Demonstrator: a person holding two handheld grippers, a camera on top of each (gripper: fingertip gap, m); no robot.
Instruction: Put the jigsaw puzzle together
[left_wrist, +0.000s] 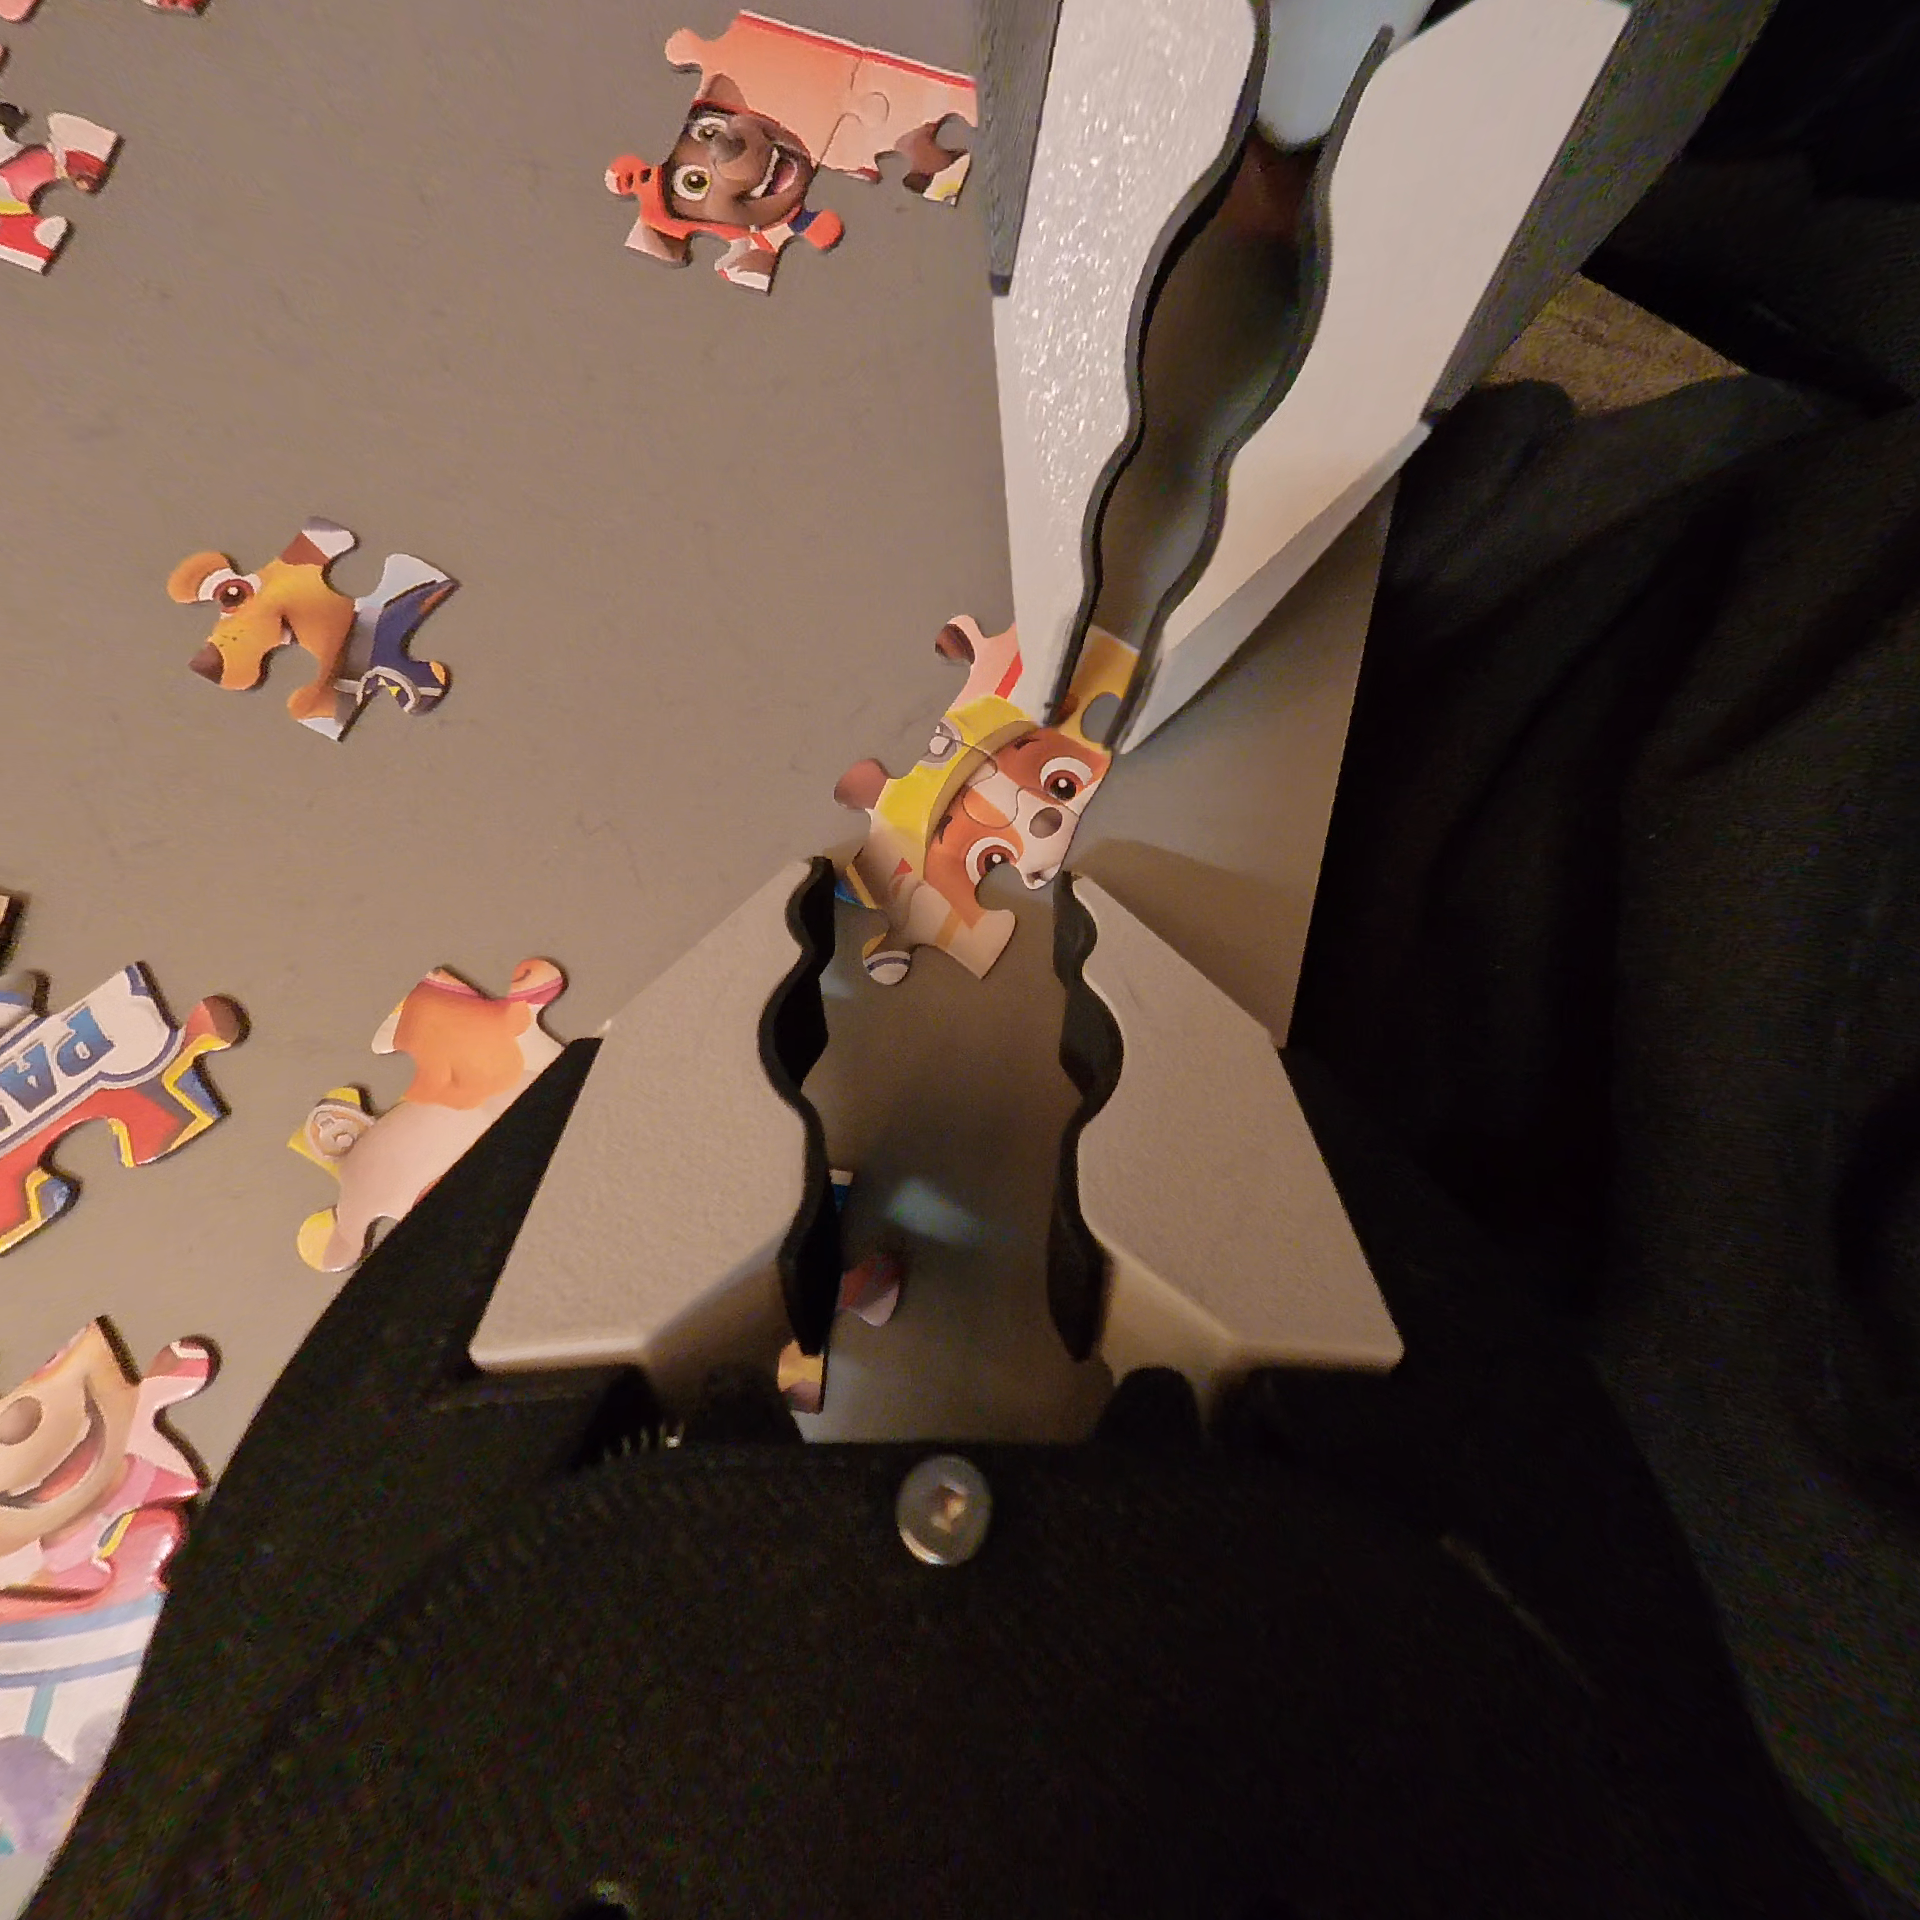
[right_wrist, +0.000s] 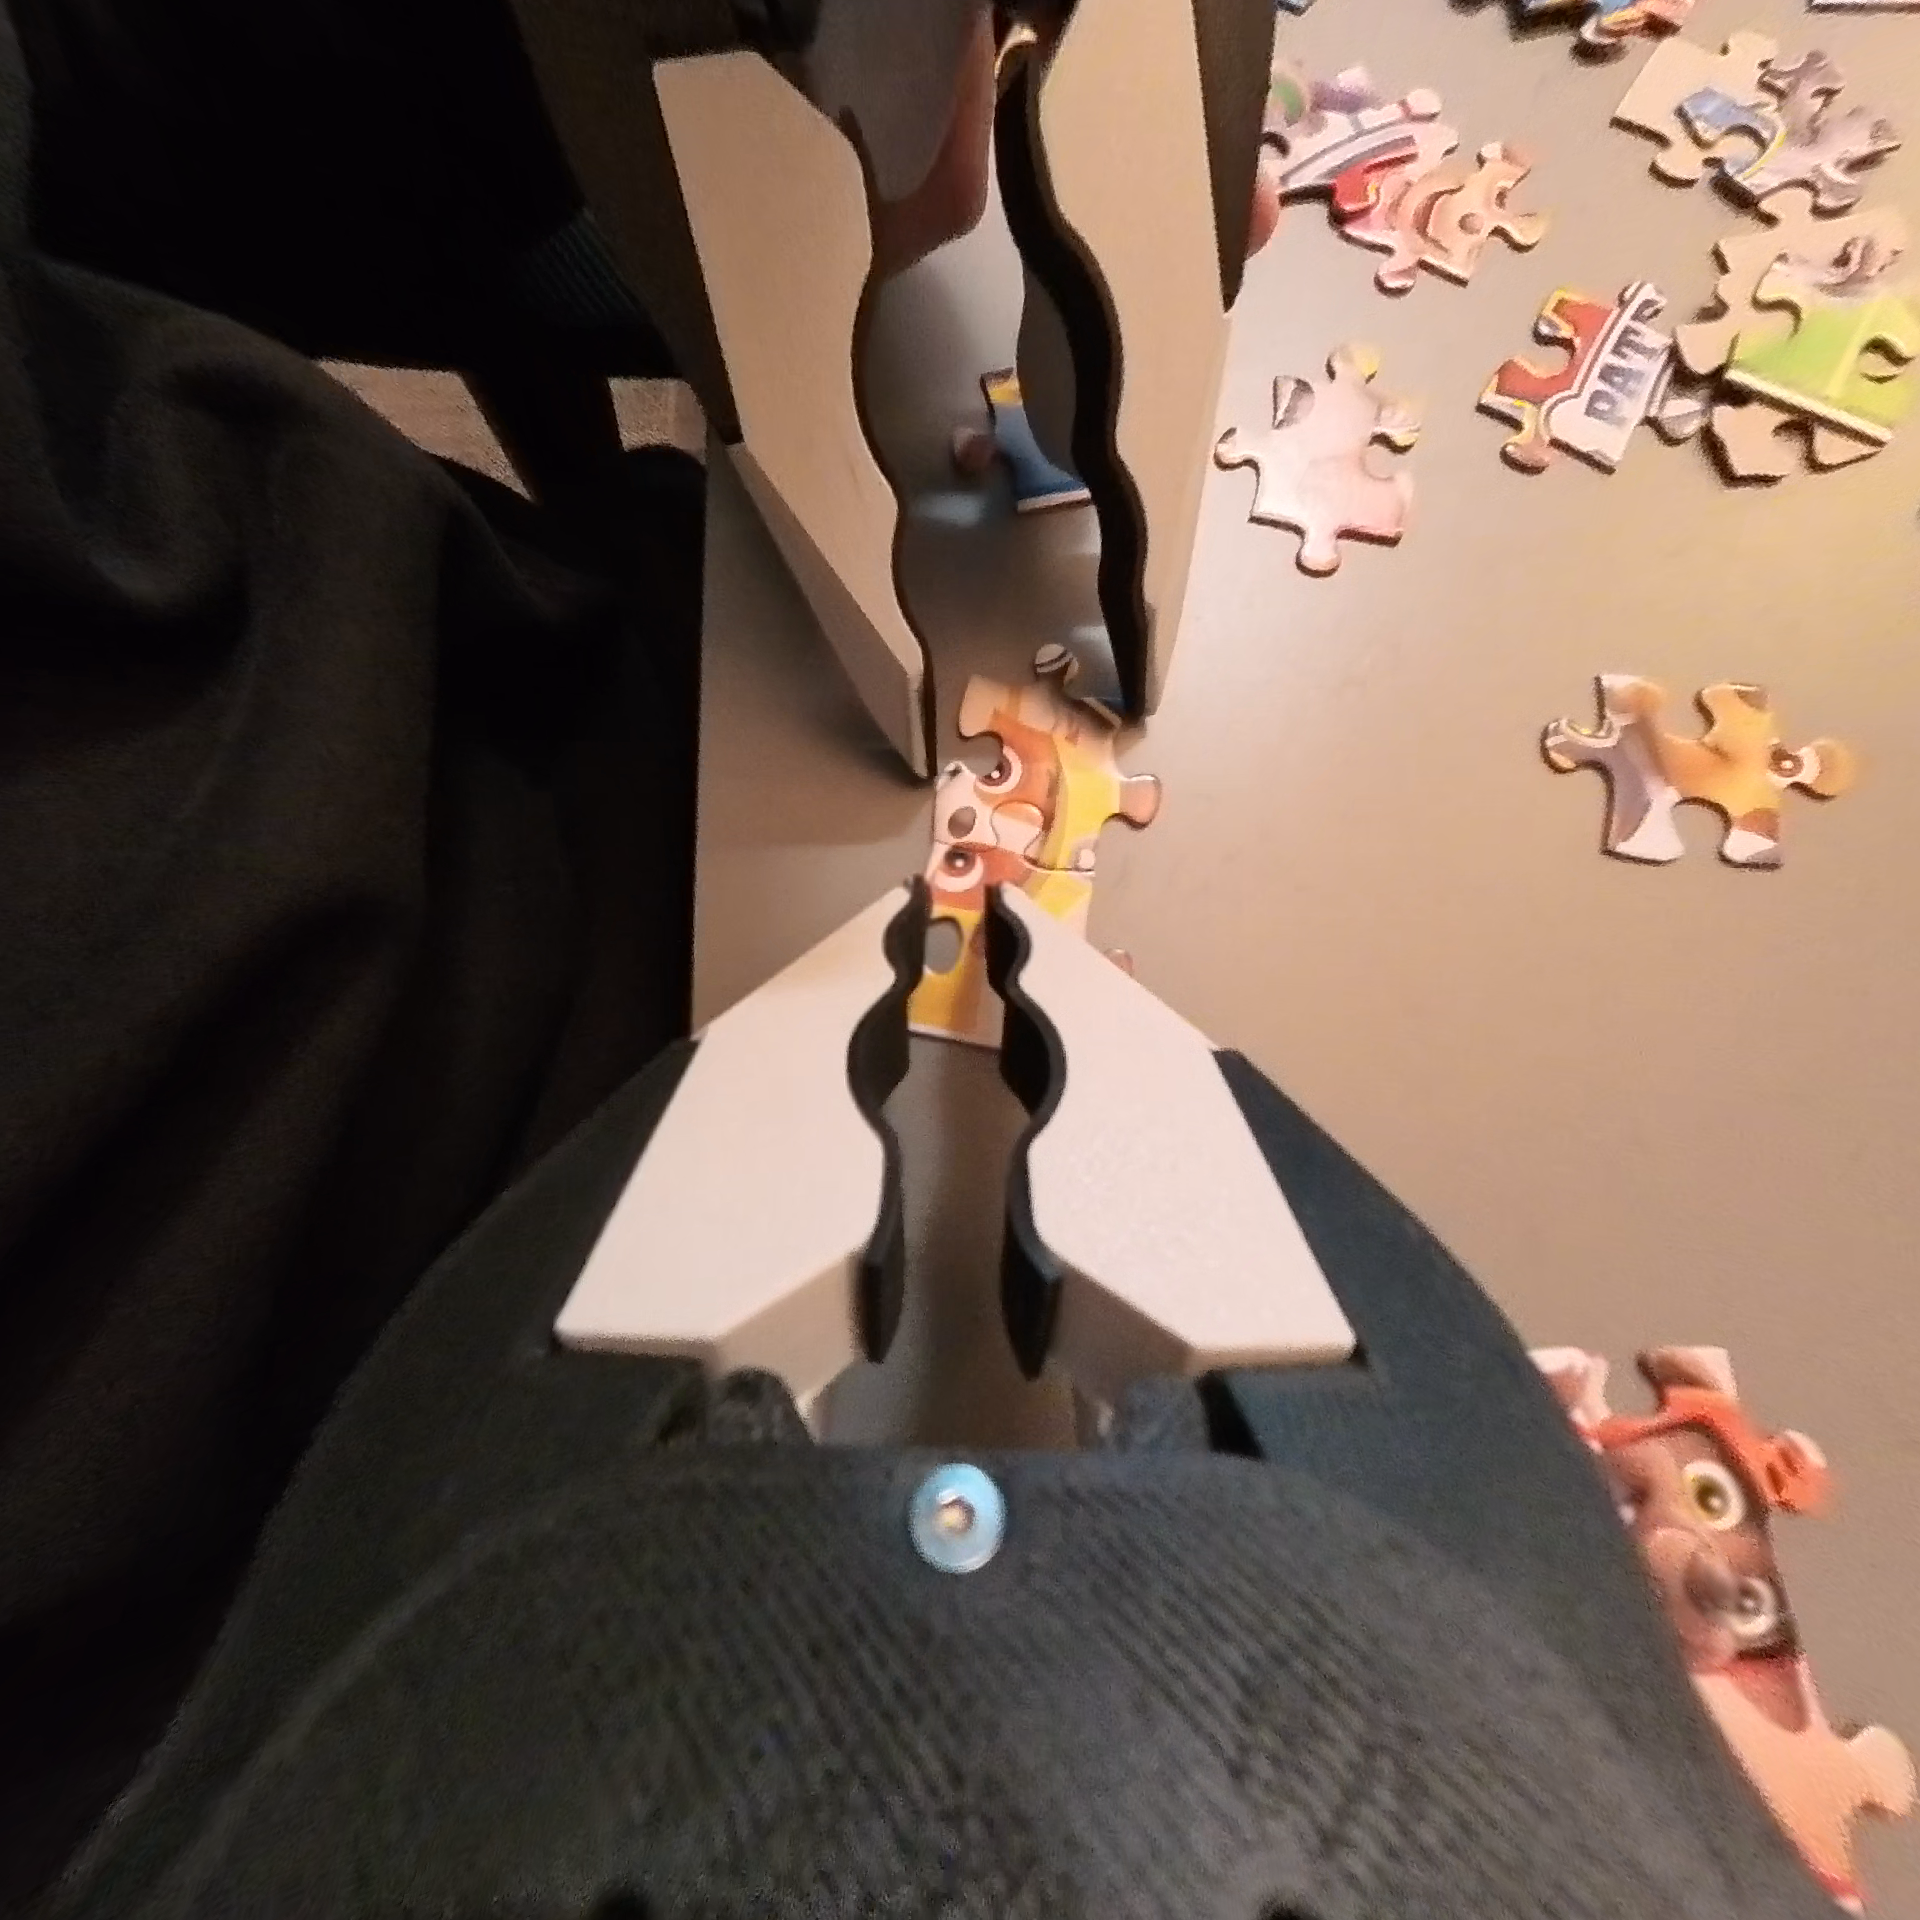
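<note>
Two joined puzzle pieces (left_wrist: 987, 821) showing an orange dog in a yellow helmet lie flat on the grey table (left_wrist: 623, 468). My left gripper (left_wrist: 945, 878) is open; its fingertips straddle the near end of this pair, close to its edges. My right gripper (right_wrist: 958, 896) faces it from the other side. Its jaws stand only a narrow slit apart, with the tips over the yellow piece (right_wrist: 945, 987), which lies flat beneath them and is wider than the slit. The right gripper also shows in the left wrist view (left_wrist: 1093, 722), and the left gripper in the right wrist view (right_wrist: 1029, 743).
Loose pieces lie around: a tan dog piece (left_wrist: 312, 634), a brown dog pair (left_wrist: 748, 156), an orange and pink piece (left_wrist: 447, 1081), a lettered piece (right_wrist: 1590, 374). A small piece (left_wrist: 862, 1278) lies under my left gripper. Dark clothing (left_wrist: 1662, 935) borders the table edge. My left and right fingertips are right by each other.
</note>
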